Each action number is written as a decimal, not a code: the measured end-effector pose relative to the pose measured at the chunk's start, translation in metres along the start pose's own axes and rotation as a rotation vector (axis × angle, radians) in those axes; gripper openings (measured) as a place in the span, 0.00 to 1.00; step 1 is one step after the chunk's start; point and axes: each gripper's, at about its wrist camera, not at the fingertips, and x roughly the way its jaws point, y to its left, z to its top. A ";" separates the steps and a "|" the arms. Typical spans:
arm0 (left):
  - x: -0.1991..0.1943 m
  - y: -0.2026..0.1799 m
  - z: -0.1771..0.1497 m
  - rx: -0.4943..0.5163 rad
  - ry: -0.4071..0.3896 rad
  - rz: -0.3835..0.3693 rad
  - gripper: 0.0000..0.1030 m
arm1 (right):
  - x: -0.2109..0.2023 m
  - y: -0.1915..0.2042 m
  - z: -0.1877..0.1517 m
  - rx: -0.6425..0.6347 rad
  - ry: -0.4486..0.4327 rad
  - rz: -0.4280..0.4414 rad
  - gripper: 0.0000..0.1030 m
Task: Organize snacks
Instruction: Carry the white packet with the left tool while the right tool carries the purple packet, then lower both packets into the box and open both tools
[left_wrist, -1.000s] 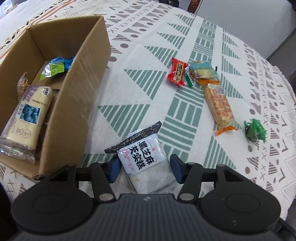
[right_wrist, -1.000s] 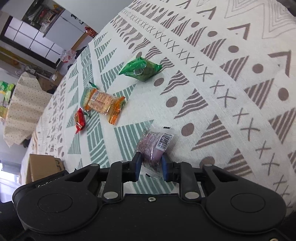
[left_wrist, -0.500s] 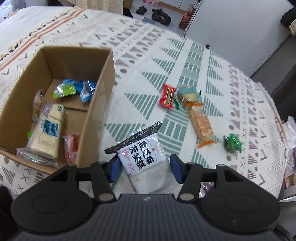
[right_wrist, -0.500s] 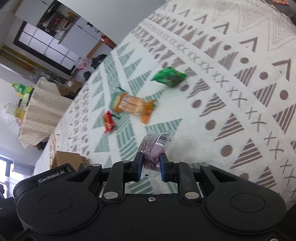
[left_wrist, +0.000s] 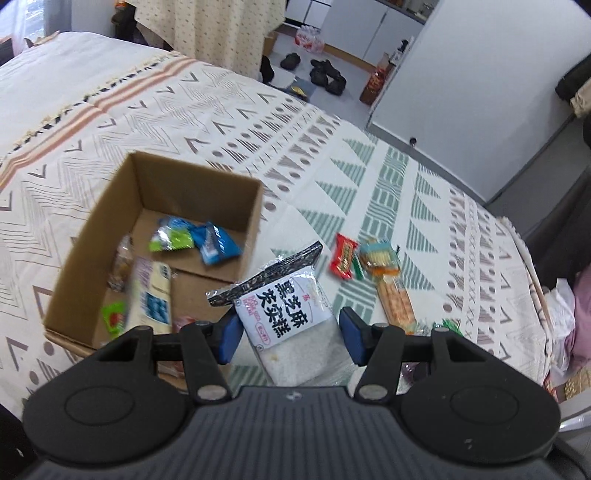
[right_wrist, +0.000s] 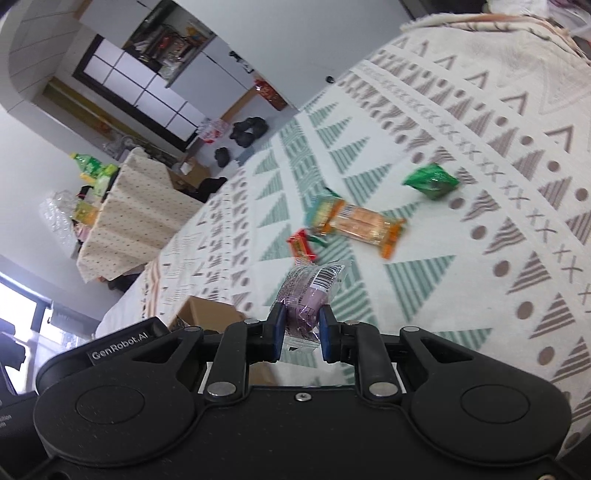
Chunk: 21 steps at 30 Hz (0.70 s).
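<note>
The left gripper (left_wrist: 288, 338) holds a white, black-topped sesame cake packet (left_wrist: 286, 314) beside the open brown cardboard box (left_wrist: 255, 210) on the patterned bench (left_wrist: 369, 184). The right gripper (right_wrist: 302, 332) pinches a crinkly purple plastic-wrapped snack (right_wrist: 306, 295). Either slick wrapper could slip out and miss the box.

Brown cardboard box (left_wrist: 255, 218) on cream cloth (left_wrist: 147, 122) w/ green & grey-brown triangles, stripes, dots, crosses. Inside box: blue pkt (left_wrist: 216, 242), lime-green pkt (left_wrist: 170, 240), cream bar w/ blue pic (left_wrist: 151, 295). Right of box: white pkt w/ black lettering & black top edge (left_wrist: 284, 306), red pkt (left_wrist: 344, 256), orange pkt (right_wrist: 360, 225), dark green pkt (right_wrist: 430, 181). Purple pkt w/ barcode (right_wrist: 308, 295) betw. blue pads (right_wrist: 279, 328).
</note>
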 end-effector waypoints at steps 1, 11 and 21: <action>-0.002 0.004 0.002 -0.006 -0.004 0.002 0.54 | 0.000 0.005 -0.001 -0.006 -0.002 0.005 0.19; -0.015 0.049 0.027 -0.089 -0.035 0.013 0.54 | 0.010 0.048 -0.009 -0.060 0.009 0.044 0.18; -0.014 0.099 0.055 -0.181 -0.050 0.036 0.54 | 0.028 0.085 -0.022 -0.106 0.037 0.073 0.18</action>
